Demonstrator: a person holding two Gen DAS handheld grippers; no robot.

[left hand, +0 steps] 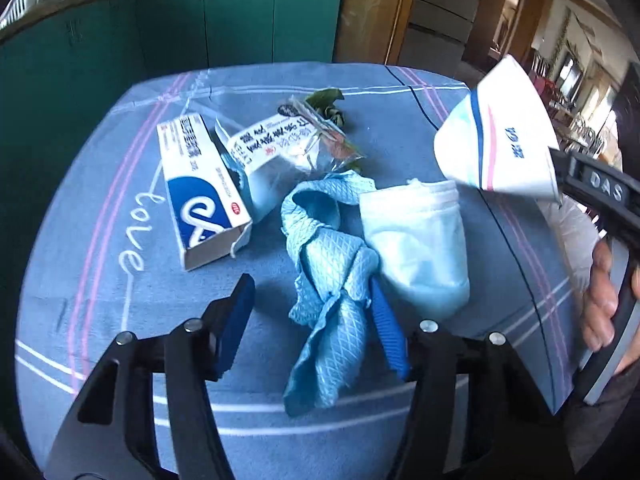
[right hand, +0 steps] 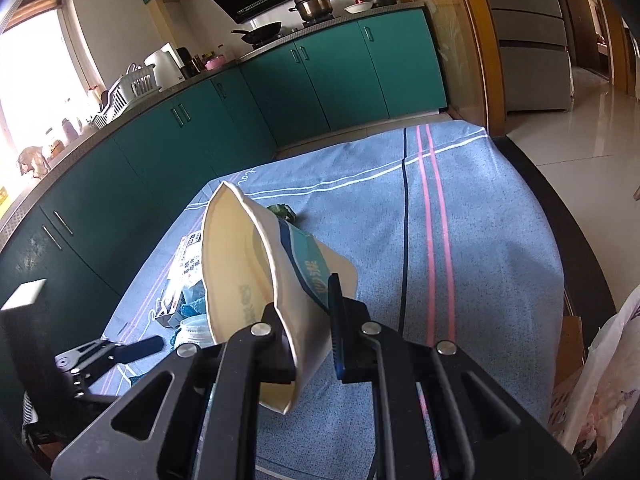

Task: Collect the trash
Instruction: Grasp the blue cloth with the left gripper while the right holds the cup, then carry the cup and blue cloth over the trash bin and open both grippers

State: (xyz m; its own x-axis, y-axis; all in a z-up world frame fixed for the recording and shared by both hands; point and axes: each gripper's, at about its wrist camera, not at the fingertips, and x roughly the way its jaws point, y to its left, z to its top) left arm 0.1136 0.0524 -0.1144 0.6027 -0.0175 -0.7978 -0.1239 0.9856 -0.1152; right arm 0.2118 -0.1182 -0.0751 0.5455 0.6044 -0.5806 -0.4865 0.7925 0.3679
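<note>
Right tool (right hand: 310, 312) clenched on white pouch (right hand: 248, 276); left tool (left hand: 312, 312) released, astride blue cloth (left hand: 332, 280).

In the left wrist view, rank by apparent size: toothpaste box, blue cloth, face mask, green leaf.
1. blue cloth, though nearest the camera
2. toothpaste box and face mask look about alike
3. green leaf, farthest away
</note>
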